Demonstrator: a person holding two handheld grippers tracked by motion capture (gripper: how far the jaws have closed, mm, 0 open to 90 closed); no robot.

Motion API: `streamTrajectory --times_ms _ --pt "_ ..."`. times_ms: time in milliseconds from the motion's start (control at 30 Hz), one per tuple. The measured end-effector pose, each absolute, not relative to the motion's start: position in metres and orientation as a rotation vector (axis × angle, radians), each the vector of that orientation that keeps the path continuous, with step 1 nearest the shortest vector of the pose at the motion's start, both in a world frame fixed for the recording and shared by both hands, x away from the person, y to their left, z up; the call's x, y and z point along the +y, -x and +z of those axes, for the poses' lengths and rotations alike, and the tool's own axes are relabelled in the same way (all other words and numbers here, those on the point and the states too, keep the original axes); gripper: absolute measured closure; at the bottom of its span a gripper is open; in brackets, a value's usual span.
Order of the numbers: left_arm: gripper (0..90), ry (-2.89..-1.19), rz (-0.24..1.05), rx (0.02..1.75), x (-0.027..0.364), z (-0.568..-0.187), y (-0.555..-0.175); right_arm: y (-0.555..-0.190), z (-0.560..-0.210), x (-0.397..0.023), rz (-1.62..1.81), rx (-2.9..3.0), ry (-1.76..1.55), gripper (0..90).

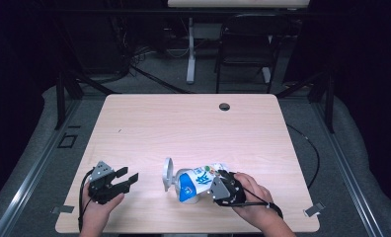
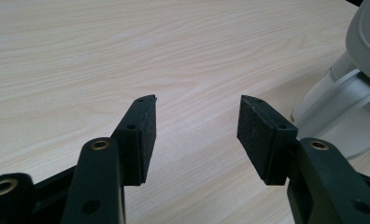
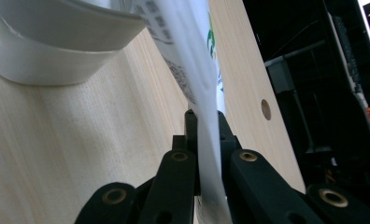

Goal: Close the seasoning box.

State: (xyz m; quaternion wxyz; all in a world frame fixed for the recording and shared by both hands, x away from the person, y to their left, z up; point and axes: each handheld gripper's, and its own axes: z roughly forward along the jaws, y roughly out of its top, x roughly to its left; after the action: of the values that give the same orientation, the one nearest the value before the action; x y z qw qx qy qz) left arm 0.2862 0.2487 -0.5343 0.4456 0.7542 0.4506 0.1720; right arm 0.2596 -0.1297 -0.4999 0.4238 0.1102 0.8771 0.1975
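Pale wooden table (image 1: 193, 123) carries everything near its front edge. On it stands a white plastic bin with its swing lid tipped open (image 1: 173, 178), and a white-and-blue printed plastic bag (image 1: 198, 180) is draped into it. The right hand-held gripper (image 1: 223, 186) pinches the bag's edge flat, jaws pressed together on the film. The left hand-held gripper (image 1: 127, 178) rests apart, jaws spread and empty. Lining the bin seems the step in hand; next, the left likely must catch the bag's opposite rim.

The table (image 1: 183, 123) is pale wood-grain laminate, smooth and matt. The pitcher (image 1: 176, 180) looks like translucent plastic, its bag (image 1: 198, 180) glossy printed film. The left gripper (image 2: 197, 123) has matt, rough-faced black pads.
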Motion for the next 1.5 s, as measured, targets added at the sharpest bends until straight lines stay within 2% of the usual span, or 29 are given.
streamTrajectory --times_ms 1500 --pt "47.7 -1.862 0.426 1.113 0.249 -0.531 -0.286 -0.272 -0.512 -0.159 1.078 2.165 -0.83 89.8"
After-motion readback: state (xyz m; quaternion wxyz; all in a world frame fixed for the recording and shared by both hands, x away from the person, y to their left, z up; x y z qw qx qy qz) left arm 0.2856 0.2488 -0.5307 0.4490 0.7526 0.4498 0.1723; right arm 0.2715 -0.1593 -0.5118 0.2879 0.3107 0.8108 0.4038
